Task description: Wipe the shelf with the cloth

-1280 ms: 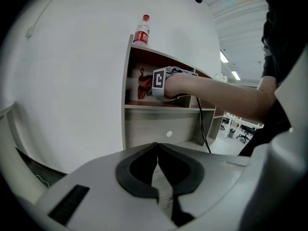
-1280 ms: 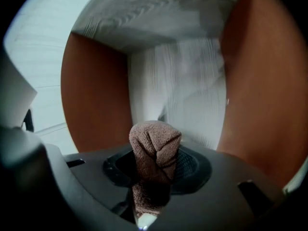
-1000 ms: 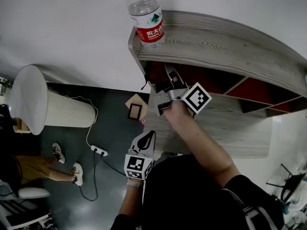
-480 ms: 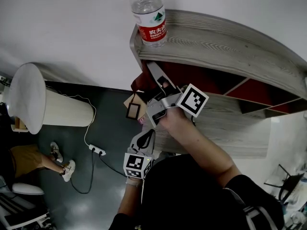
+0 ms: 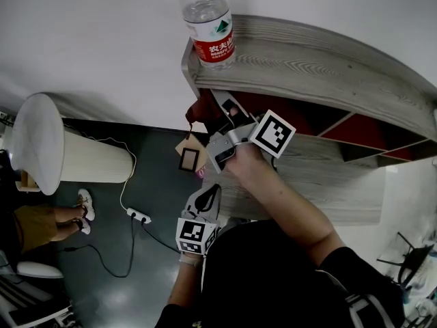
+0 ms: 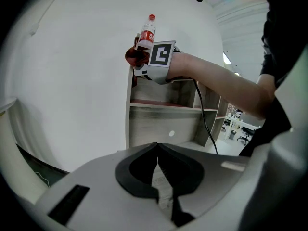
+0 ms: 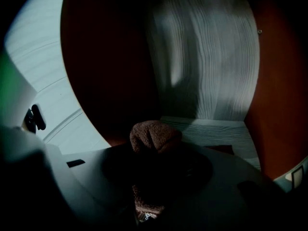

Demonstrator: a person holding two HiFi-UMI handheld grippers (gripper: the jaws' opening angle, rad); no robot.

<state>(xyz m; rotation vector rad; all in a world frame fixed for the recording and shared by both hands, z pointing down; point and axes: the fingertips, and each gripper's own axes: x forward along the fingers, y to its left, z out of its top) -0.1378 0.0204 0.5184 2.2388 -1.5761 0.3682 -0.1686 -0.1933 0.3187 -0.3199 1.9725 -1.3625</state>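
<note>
Cloth (image 7: 153,137) sat bunched and clamped between the right gripper's (image 7: 151,177) jaws, poking out in front so its soft end would meet the wood first. It was at the left edge of the shelf's (image 5: 321,63) red upper compartment, just under the bottle (image 5: 210,22). The left gripper (image 6: 158,177) hung low, jaws together on nothing, probably so as not to block the wiping arm
</note>
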